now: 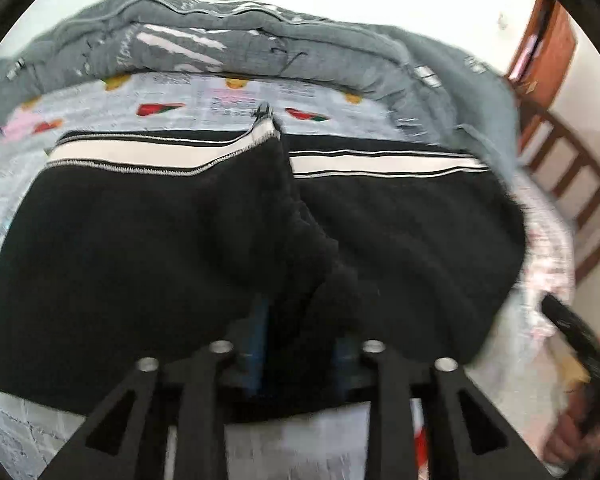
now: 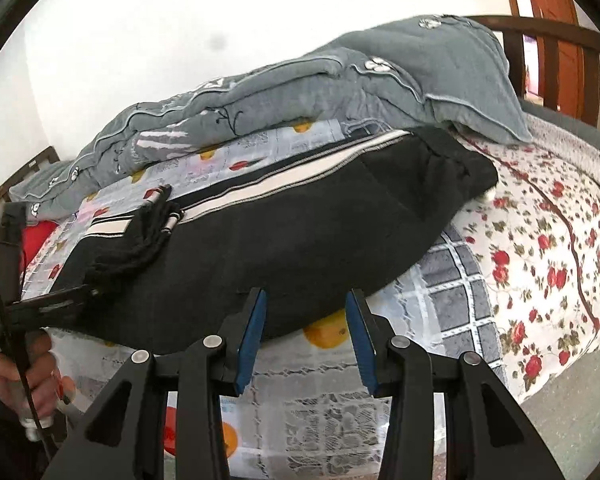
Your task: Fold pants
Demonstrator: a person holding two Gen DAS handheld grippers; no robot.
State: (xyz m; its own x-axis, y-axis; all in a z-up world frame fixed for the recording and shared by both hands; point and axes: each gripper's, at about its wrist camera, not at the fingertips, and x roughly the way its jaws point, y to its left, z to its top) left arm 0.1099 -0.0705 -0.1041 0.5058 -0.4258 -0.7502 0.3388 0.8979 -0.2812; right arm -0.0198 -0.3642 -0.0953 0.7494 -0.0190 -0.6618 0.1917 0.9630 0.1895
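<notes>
Bed (image 2: 540, 240) bears pants (image 2: 300, 248); left fingers (image 1: 260, 332) pinch them, right fingers (image 2: 256, 320) spread beside

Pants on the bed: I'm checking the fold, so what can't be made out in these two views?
- Left wrist: left tool tips, buried in black pants; grip unclear.
- Left wrist: quilt and sheet print, motion-blurred.
- Right wrist: pants legs, hidden under the top layer.
- Right wrist: right tool open, short of the hem.

Both wrist views low, close, sharing pants (image 1: 140, 240) (bed).
</notes>
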